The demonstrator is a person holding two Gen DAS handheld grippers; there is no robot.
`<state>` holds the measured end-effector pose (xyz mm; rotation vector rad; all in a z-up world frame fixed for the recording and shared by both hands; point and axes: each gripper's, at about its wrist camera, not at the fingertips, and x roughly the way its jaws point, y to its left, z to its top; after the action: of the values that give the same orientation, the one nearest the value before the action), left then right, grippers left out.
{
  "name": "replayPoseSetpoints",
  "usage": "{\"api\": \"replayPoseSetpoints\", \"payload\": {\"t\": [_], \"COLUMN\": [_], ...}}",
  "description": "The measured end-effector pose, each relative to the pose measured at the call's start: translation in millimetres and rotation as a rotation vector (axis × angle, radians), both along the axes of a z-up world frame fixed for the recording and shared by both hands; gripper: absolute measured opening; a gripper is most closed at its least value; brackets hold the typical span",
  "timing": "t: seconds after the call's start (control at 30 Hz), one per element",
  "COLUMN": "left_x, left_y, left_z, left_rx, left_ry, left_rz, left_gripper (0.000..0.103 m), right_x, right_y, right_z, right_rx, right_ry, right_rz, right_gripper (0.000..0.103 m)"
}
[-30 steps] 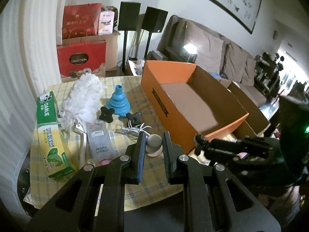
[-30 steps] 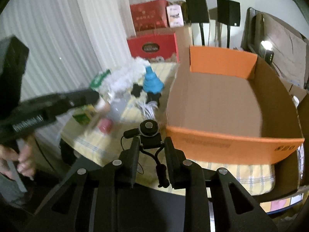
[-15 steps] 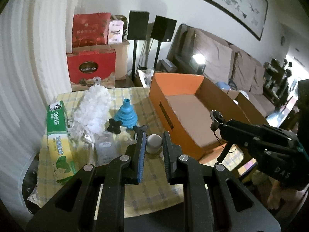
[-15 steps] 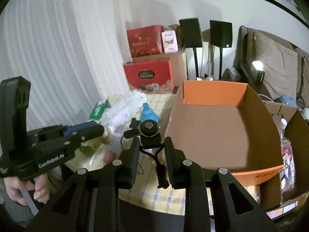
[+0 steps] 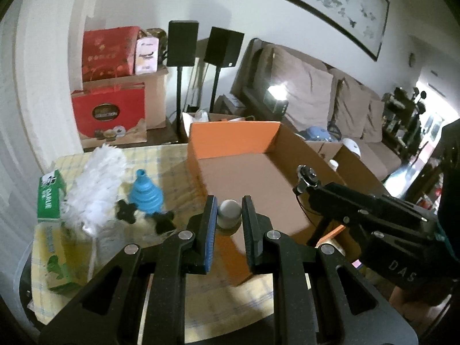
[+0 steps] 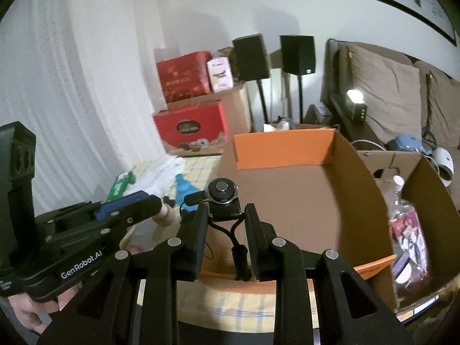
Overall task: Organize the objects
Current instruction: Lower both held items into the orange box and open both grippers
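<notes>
My left hand-held gripper (image 5: 228, 215) is clamped on a small grey-capped bottle (image 5: 229, 212), pinched near its top so the body hangs clear below the pads for a clean drop. My right hand-held gripper (image 6: 225, 221) is clamped on a small black bicycle bell (image 6: 222, 194) by its mount, with the chrome dome above the pads and its strap dangling between the fingers; gripping the mount keeps the round top from slipping. Both loads sit over the near edge of the orange cardboard box (image 5: 234, 139), directly ahead of each gripper, and its floor looks bare, so I judge both are bound for it. Left of my left gripper, on the checked worktop (image 5: 172, 161), wait the things not yet sorted: a blue collapsible funnel (image 5: 145, 192), a white fluffy duster (image 5: 95, 181), two black knobs (image 5: 126, 212) and, farthest left, a green carton (image 5: 50, 198). To the right beyond the box stands a second carton (image 6: 425, 201) holding odds and ends.
</notes>
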<state>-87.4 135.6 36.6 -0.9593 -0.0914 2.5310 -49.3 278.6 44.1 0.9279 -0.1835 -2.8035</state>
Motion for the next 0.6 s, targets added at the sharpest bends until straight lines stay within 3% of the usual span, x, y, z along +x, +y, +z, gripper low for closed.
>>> {"api": "replayPoseSetpoints", "payload": {"t": [0.6], "left_x": [-21], "left_y": [70], "left_z": [-20], "left_rx": [-0.026], "left_ry": [-0.03], "left_rz": [0.001], "left_gripper": [0.016], "right_x": [-16], "right_y": [71], "right_z": [-11], "right_rx": [0.021], "right_ry": [-0.026], "right_rz": [-0.114], "right_gripper": [0.025]}}
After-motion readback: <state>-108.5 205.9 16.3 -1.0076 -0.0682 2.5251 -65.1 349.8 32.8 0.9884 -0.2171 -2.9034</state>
